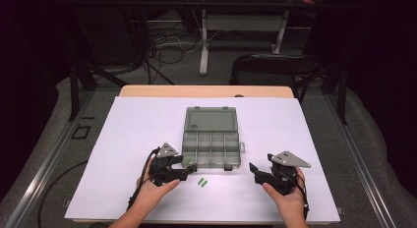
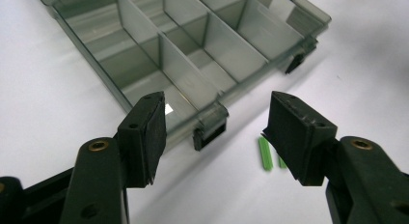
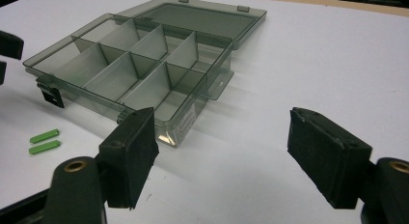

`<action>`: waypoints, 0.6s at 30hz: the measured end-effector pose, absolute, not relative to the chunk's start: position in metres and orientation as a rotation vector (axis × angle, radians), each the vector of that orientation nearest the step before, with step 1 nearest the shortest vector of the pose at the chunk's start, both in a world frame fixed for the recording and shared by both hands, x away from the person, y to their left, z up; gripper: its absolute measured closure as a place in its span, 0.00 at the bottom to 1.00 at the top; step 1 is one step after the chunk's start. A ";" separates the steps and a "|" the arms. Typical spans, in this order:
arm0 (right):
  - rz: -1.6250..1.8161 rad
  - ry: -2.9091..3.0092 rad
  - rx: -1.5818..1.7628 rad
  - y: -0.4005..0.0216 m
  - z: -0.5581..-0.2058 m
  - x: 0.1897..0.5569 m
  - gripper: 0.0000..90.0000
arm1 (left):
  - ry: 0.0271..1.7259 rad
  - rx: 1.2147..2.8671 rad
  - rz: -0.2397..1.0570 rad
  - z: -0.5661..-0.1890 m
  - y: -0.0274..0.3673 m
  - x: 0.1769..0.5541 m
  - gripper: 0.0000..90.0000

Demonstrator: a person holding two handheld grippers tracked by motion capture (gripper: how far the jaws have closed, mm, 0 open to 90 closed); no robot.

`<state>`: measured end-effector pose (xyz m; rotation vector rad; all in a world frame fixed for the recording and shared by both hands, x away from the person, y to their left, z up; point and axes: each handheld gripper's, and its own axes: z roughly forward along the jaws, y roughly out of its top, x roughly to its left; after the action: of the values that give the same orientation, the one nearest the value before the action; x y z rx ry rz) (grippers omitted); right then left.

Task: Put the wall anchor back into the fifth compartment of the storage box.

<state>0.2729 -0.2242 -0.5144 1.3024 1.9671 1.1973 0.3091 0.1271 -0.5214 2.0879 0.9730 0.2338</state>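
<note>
A grey see-through compartment box (image 1: 211, 148) lies open on the white sheet, its lid (image 1: 211, 121) folded back flat behind it. Two small green sticks (image 1: 202, 182) lie side by side on the sheet just in front of the box. My left gripper (image 1: 188, 170) is at the box's front left corner, open, with nothing between its pads. In the left gripper view the box (image 2: 193, 55) and a front latch (image 2: 210, 132) lie beyond the left gripper (image 2: 217, 118), with the sticks (image 2: 265, 154) by the right jaw. My right gripper (image 1: 253, 173) stands open, off the box's front right corner.
The white sheet (image 1: 305, 139) covers a wooden table. In the right gripper view the box (image 3: 130, 64) sits ahead to the left, the sticks (image 3: 44, 141) at far left, bare sheet to the right. A dark chair (image 1: 275, 66) and cables stand beyond the table.
</note>
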 end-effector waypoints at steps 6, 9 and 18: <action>1.196 1.957 1.306 -0.223 -0.515 0.274 0.26 | 0.963 2.111 0.176 -0.527 0.120 0.300 0.48; 1.190 1.968 1.306 -0.223 -0.515 0.274 0.26 | 0.942 2.135 0.188 -0.528 0.118 0.298 0.52; 1.189 1.980 1.308 -0.223 -0.515 0.274 0.25 | 0.945 2.165 0.162 -0.539 0.105 0.294 0.65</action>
<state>0.2736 -0.2232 -0.5151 1.3082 1.9795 1.1891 0.2938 0.1053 -0.5391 2.1649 0.9450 0.1618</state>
